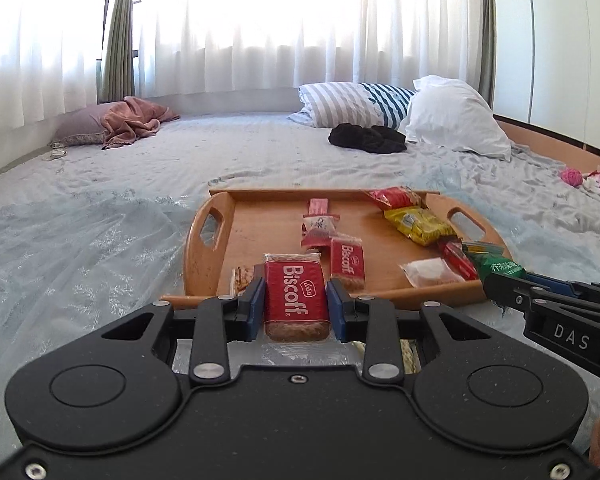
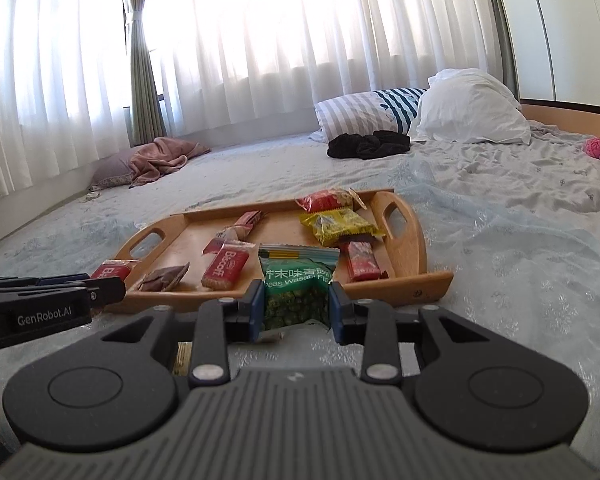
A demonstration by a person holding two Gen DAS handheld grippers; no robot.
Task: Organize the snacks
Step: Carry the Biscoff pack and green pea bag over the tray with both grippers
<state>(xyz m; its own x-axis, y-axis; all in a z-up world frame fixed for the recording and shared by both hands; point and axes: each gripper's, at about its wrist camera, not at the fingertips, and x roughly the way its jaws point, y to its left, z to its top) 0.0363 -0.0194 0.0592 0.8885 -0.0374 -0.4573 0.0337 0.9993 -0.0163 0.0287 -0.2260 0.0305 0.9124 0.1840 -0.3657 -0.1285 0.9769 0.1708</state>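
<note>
Right, both tools loaded. Left tool point(image 1: 296, 300) clamped on Biscoff pack point(image 1: 295, 298), held just short of wooden tray point(image 1: 208, 264) on bed. Right tool point(image 2: 296, 306) clamped on green wasabi-pea bag point(image 2: 298, 292), near tray's front rim. Several snacks already in tray — second Biscoff point(image 1: 347, 261), yellow bag point(image 1: 418, 226), red packets. I judge task well along; these two not yet placed.

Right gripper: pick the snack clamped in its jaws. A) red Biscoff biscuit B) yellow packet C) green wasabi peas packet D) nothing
C: the right gripper has its blue pads pressed on both sides of the green wasabi peas packet, in front of the wooden tray.
</note>
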